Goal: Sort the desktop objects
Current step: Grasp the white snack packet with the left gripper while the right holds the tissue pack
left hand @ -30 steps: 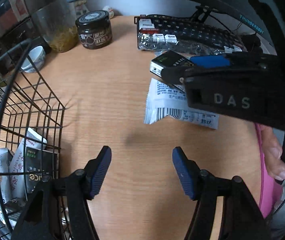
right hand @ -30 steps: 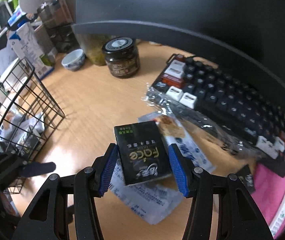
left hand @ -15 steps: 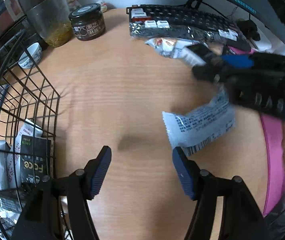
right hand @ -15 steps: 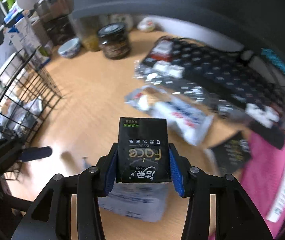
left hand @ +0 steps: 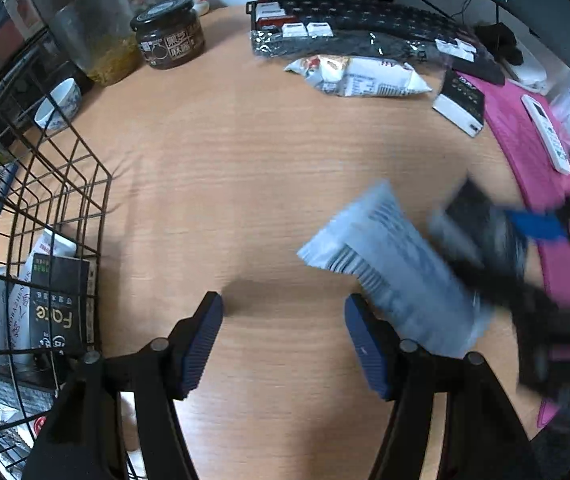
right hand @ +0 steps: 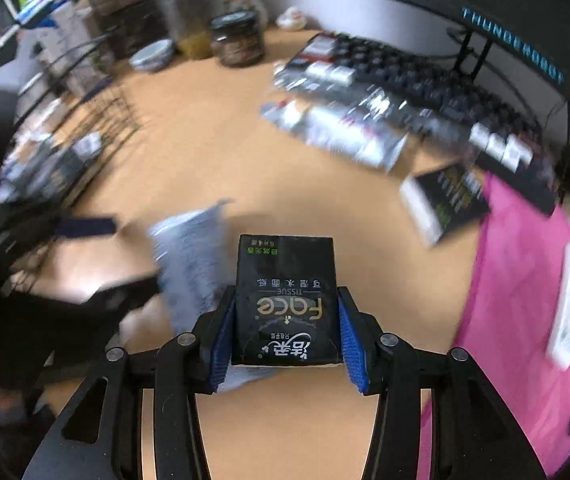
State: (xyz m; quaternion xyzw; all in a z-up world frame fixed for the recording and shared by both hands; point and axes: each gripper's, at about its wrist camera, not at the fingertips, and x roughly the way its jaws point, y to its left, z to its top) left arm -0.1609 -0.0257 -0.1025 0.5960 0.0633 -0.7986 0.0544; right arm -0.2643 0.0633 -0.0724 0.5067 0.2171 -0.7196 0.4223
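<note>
A black tissue pack (right hand: 285,300) with gold "Face" lettering — flat, rectangular, glossy — sits clamped between the ribbed blue pads of the right hand-held gripper (right hand: 285,336), held above the pale wood-grain desk (left hand: 245,160). A crinkled white-and-blue plastic packet (right hand: 189,256), blurred in both views, hangs just under and beside the pack; whether it is caught in the grip cannot be told. The left hand-held gripper (left hand: 283,340) hangs with its jaws apart and nothing between them, pointing down at bare desk. At the desk's left edge stands a black wire basket (left hand: 65,184), already holding a second black "Face" tissue pack (left hand: 55,304) upright among several white snack packets. Behind it are a dark glass jar (left hand: 169,34) with a black lid, a clear container of yellow contents (left hand: 101,36) and a small blue-and-white bowl (left hand: 59,106). Along the back lies a black keyboard (left hand: 365,16) with a few white keys, partly under crumpled clear wrap, below a monitor marked "THUNDEROBOT". In front of it rest one more white snack packet (left hand: 361,76) and a black-and-white box (left hand: 461,102). A white remote (left hand: 545,132) lies on a pink mat (left hand: 525,148) at the right.
</note>
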